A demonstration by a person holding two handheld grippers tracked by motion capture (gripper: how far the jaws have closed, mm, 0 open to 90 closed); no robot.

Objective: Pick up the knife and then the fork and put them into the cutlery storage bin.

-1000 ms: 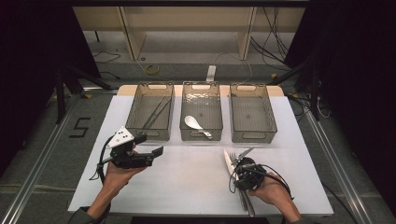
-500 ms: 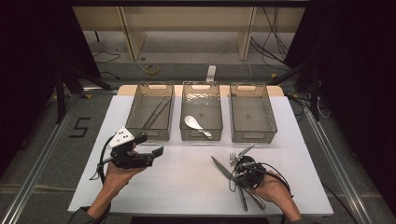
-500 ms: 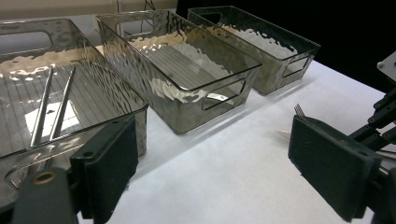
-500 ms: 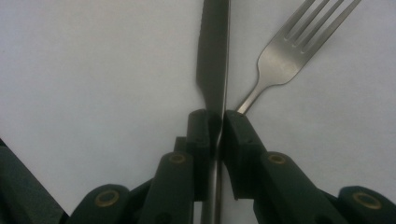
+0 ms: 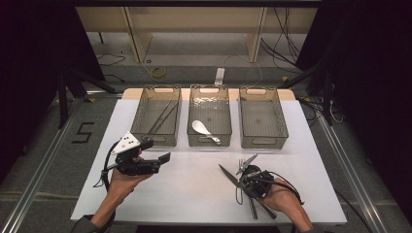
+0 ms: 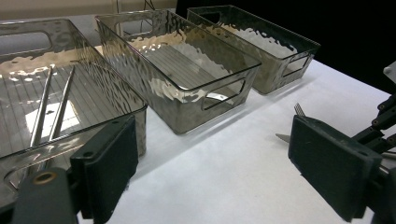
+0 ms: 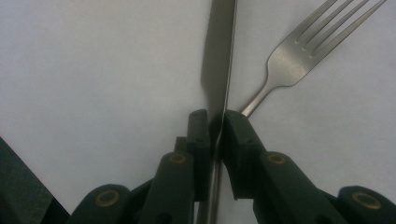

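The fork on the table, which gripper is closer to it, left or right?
Right. The right gripper is shut on the knife right beside the fork; the left gripper is open, well off to the fork's left.

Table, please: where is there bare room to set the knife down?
The white sheet between the left gripper and the fork is bare; so is the right bin. Crowded: around the fork and knife.
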